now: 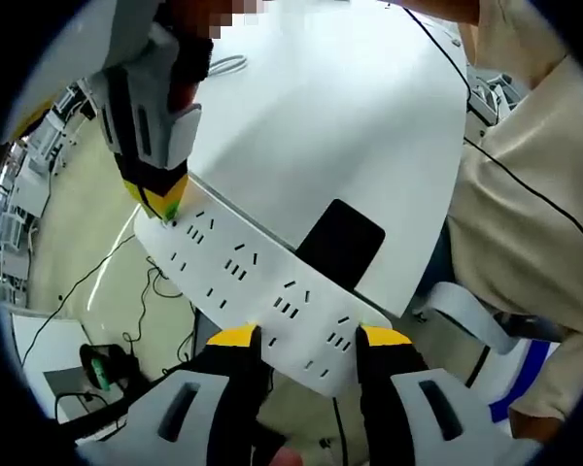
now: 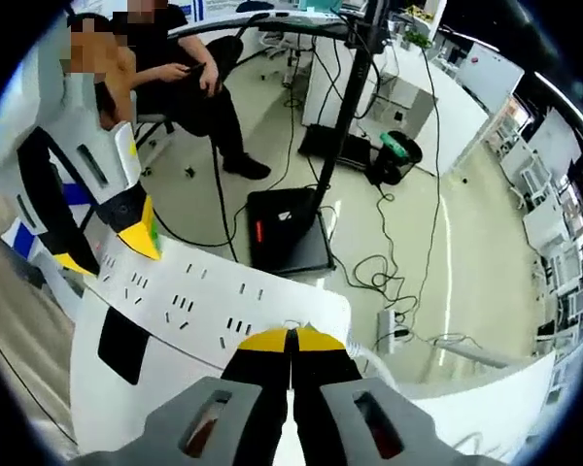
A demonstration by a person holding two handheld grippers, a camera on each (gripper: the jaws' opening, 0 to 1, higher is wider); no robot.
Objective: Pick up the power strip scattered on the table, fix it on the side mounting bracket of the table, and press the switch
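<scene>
I have the power strip [image 1: 257,291] lifted at the edge of the white surface [image 1: 340,116], held between my two grippers. In the left gripper view, my left gripper [image 1: 306,338] straddles the near end of the strip, its yellow-tipped fingers [image 1: 235,337] set wide on either long edge and gripping it across its width. The right gripper [image 1: 163,202] comes in from the upper left and pinches the far end. In the right gripper view, that gripper [image 2: 291,340] has its fingers nearly together, clamped on the thin end of the strip [image 2: 189,296], with the left gripper [image 2: 126,228] at the other end. A dark flat rectangle [image 1: 340,243] lies on the surface just behind the strip. I judge the strip rigid, light and smooth-skinned, so it should not sag, but it could slip. Holding both ends on the plain plastic, clear of sockets, seems right.
</scene>
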